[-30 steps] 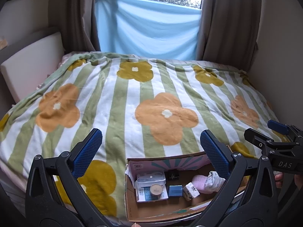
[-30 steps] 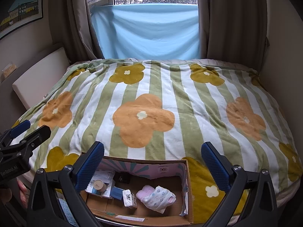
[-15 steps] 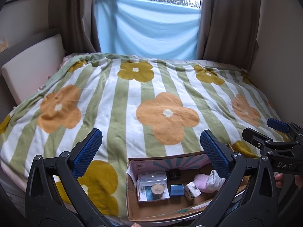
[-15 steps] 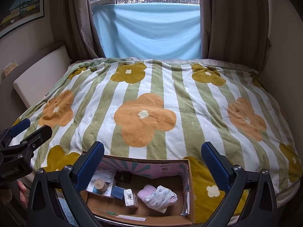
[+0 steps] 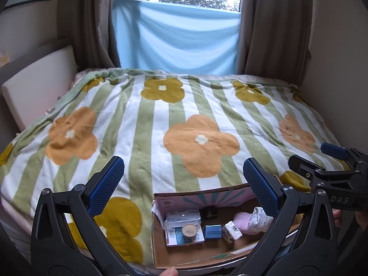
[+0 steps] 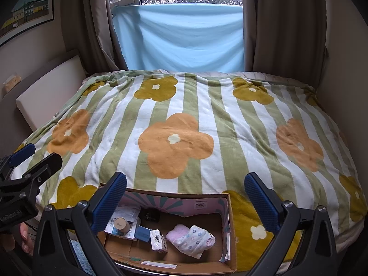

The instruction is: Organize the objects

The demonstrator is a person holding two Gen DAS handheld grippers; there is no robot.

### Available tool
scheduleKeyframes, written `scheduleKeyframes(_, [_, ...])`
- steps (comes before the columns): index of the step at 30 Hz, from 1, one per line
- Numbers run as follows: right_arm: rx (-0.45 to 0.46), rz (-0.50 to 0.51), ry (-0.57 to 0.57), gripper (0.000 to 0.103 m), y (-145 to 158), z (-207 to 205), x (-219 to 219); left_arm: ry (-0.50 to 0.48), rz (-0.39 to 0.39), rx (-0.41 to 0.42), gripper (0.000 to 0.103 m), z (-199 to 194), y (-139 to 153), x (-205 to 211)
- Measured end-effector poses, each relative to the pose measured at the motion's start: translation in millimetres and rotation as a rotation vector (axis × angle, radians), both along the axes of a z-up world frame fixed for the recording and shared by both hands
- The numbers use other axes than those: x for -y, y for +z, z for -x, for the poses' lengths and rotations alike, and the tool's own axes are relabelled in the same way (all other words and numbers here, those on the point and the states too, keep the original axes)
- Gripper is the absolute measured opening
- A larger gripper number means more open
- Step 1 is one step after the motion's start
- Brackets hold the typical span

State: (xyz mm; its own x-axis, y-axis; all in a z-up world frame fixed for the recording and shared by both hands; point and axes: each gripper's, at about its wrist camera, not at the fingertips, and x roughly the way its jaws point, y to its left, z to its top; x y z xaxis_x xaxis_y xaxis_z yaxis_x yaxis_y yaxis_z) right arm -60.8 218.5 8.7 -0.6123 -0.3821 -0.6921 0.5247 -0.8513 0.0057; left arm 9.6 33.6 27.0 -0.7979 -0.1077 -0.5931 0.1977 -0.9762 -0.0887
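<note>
An open cardboard box (image 5: pixel 158 246) (image 6: pixel 226 241) sits at the near edge of the bed. Inside lie a clear plastic case (image 5: pixel 182 217), a small round tan jar (image 5: pixel 189 230) (image 6: pixel 121 224), a blue box (image 5: pixel 212 231) (image 6: pixel 143 233), a white tissue pack (image 5: pixel 232 231) (image 6: pixel 158 240), a black item (image 5: pixel 210 212) (image 6: pixel 150 216), and pink and patterned cloths (image 5: pixel 243 222) (image 6: pixel 195 237). My left gripper (image 5: pixel 184 179) is open and empty above the box. My right gripper (image 6: pixel 186 195) is open and empty above it too.
The bed carries a green-striped flower blanket (image 5: pixel 147 126) (image 6: pixel 218 126). A white headboard cushion (image 5: pixel 39 80) lines the left side. A blue sheet (image 6: pixel 179 36) hangs over the window between brown curtains. A wall stands close on the right.
Both grippers have shifted slightly, so the bed and box sit a little lower in view. The jaws stay open.
</note>
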Motion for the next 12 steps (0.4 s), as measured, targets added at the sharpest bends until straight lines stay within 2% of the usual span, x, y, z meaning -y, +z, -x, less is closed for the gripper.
scheduleKeyframes(12, [0.008, 0.008, 0.005, 0.102, -0.7, 1.5, -2.7, -0.005, -0.014, -0.04, 0.103, -4.6, 1.1, -1.7])
